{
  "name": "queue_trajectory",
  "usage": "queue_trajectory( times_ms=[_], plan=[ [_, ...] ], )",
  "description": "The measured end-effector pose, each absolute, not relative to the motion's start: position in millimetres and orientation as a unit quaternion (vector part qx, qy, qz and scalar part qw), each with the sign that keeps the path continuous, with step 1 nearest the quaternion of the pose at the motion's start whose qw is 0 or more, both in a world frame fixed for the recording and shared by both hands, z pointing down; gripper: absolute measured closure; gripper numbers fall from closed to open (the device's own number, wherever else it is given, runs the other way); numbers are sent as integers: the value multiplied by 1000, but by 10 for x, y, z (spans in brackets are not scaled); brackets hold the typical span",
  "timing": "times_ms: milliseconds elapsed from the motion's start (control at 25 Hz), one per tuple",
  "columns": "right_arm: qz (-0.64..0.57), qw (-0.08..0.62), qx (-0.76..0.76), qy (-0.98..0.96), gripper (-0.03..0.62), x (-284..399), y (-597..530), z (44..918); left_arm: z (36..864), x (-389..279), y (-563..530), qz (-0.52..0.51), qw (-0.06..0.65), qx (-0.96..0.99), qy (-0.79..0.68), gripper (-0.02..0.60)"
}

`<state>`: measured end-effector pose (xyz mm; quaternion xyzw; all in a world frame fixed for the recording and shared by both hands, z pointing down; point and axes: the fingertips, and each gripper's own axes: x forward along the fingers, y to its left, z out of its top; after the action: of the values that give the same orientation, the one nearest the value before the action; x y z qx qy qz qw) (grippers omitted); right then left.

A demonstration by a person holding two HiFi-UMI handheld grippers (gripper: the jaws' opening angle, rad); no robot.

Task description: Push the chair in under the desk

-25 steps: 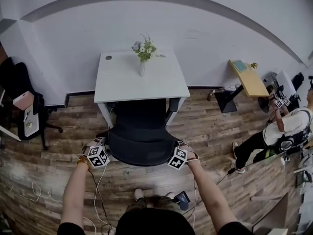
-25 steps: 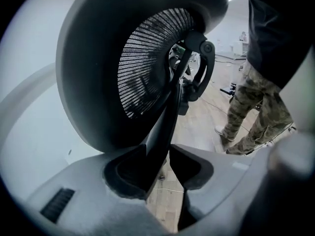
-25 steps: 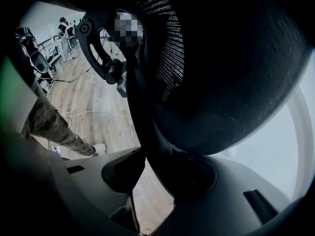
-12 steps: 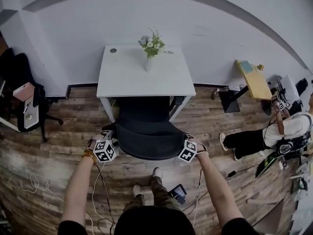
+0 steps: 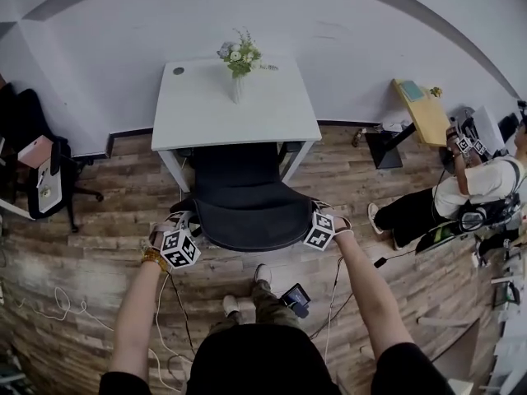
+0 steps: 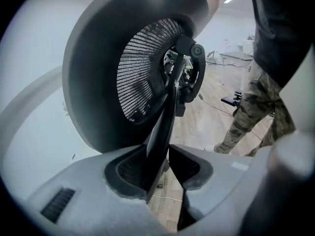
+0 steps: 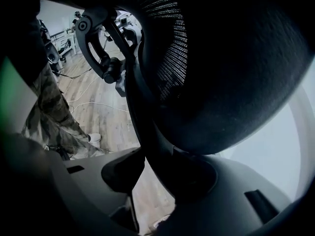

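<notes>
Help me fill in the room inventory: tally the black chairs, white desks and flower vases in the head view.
Black chairs: 2
White desks: 1
Flower vases: 1
Total: 4

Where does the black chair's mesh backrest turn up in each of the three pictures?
Head view: the backrest sits in the centre, just below the white desk.
Left gripper view: the backrest fills the upper left and centre, with its edge running down to the bottom middle.
Right gripper view: the backrest fills the upper right.
Shared landmark: the person's camouflage trousers.
</notes>
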<state>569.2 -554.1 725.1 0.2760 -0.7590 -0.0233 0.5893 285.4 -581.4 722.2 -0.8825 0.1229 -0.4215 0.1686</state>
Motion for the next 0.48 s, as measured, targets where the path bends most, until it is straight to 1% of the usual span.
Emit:
queue_trajectory(
  times_ms=[240, 280, 320, 440, 480],
  plan=[
    [-72, 560, 308, -766, 399, 5696, -5493, 7178, 7239, 2878, -5720, -425, 160, -882, 124, 431],
    [-84, 554, 314, -766, 399, 5707, -5478, 7141, 7228, 2882, -5704, -426, 159, -883, 121, 415],
    [-95, 548, 318, -768, 401, 5726, -5458, 7102, 7206, 2876, -5692, -424, 161, -883, 119, 395],
    [-113, 535, 317, -775, 428, 5812, -5335, 6965, 7084, 2721, -5668, -414, 169, -885, 129, 391],
    [-114, 530, 317, -778, 425, 5850, -5272, 6899, 7035, 2632, -5655, -408, 168, -886, 139, 391]
  ],
)
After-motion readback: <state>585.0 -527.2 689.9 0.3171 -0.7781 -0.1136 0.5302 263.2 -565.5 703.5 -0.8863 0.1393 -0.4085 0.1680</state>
